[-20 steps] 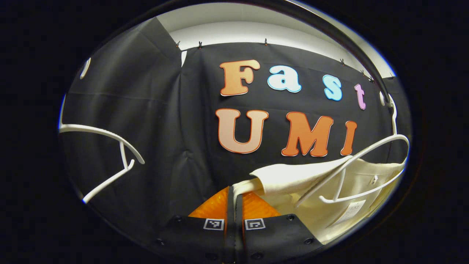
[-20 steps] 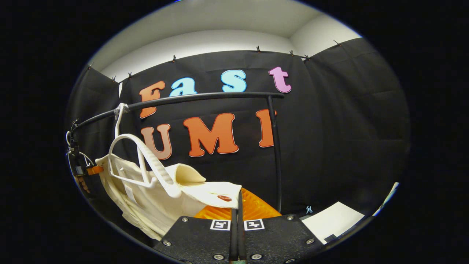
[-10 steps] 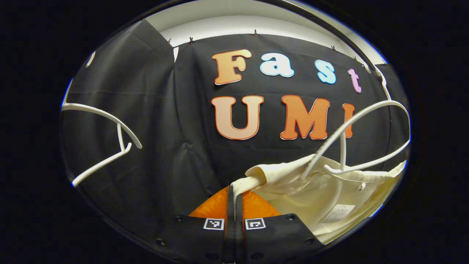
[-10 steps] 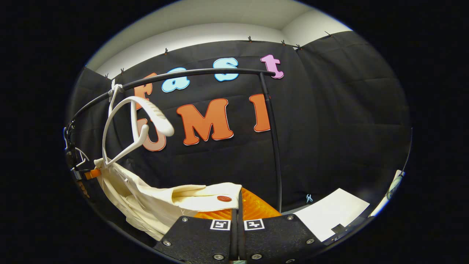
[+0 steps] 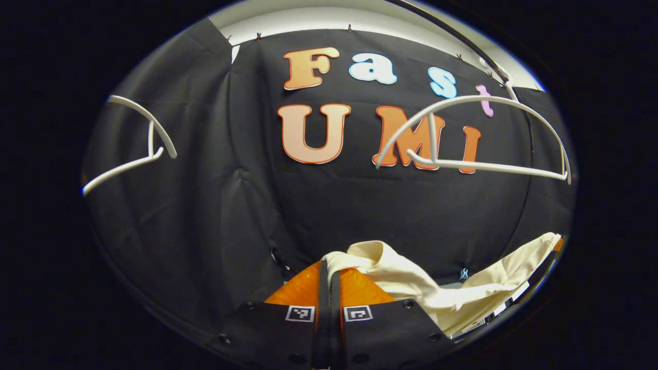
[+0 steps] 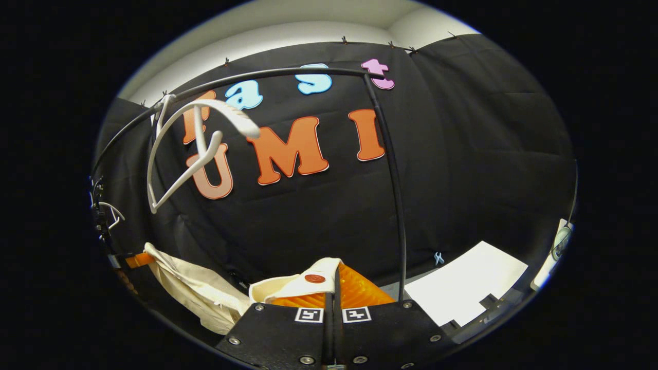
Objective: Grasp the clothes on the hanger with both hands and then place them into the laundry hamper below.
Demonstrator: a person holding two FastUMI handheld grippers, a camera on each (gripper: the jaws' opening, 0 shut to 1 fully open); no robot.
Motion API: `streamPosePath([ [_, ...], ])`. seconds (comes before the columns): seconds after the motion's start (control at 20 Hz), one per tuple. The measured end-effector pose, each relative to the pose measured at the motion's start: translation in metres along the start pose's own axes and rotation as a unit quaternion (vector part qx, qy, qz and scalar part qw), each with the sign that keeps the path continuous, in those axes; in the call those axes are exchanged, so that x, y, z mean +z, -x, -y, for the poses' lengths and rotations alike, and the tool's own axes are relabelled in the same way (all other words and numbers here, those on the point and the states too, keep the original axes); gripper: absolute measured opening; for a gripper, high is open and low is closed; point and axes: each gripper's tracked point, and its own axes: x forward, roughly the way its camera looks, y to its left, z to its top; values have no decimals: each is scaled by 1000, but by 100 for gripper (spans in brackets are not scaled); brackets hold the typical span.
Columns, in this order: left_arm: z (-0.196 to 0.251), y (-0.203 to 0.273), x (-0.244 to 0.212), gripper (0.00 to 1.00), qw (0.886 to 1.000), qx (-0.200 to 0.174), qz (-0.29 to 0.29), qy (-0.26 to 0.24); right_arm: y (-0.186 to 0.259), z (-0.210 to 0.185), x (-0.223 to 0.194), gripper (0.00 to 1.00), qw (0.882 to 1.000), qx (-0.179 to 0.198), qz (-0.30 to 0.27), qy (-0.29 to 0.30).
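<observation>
A black rail [image 6: 288, 74] is seen bending across the top of the right gripper view, with its post going down at about 3 o'clock of the middle. A bare white hanger [image 6: 175, 154] is hung from it at about 10 o'clock. In the left gripper view the same hanger [image 5: 473, 133] is seen at about 2 o'clock, and a second white hanger [image 5: 139, 149] at 9 o'clock. The cream clothes [image 5: 437, 288] are held low, sagging between both grippers. The left gripper [image 5: 329, 267] is pinched tight on one end of the clothes. The right gripper [image 6: 333, 280] is pinched tight on the other end [image 6: 303, 282], beside a small red button [image 6: 314, 278].
</observation>
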Motion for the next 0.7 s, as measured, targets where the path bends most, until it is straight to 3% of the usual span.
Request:
streamPosePath([
  [0.7,101,-16,-45,7,992,-104,-63,-17,-17,-60,-58,0,999,3,-37,-11],
])
